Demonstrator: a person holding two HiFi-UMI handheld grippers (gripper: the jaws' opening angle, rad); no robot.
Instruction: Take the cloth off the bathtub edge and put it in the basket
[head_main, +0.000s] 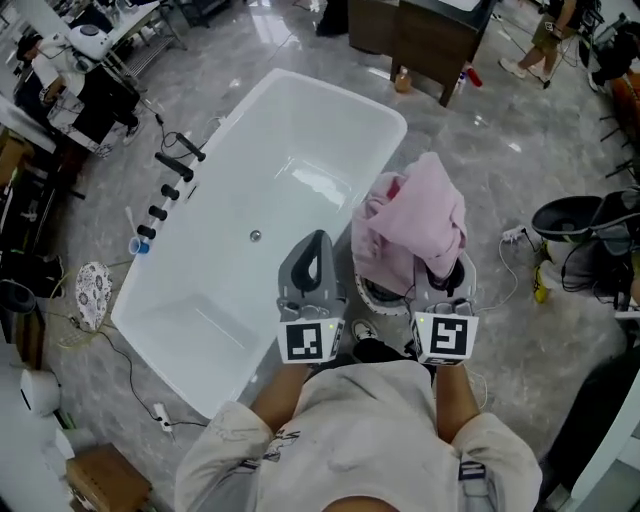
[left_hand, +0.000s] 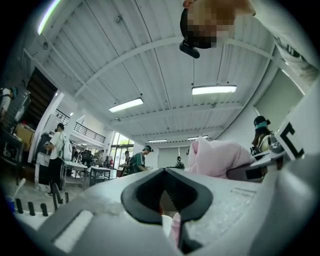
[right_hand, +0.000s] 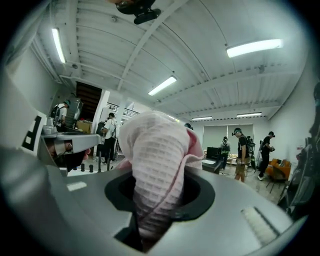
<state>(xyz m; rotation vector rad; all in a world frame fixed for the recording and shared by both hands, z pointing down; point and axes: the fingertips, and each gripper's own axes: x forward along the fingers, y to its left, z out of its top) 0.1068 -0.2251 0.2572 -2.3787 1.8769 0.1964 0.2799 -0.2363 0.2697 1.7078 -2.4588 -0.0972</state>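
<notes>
**Spotter:** Where's the cloth from your seat?

**Operator:** Left to right, the bathtub is at nine o'clock, and the cloth isn't on it. My left gripper is closed, with a thin pink strip caught in its seam. The basket shows its rim at three o'clock of that gripper, between my two tools. The cloth is bunched over the basket, its long axis running six to twelve. My right gripper is clamped on a thick roll of it.

**Spotter:** Which hand leads?

**Operator:** The right, I reckon. The basket sits at about nine o'clock of it, under the bundle.

**Spotter:** Any labels?

**Operator:** None I can read, only square markers on the cubes.
</notes>
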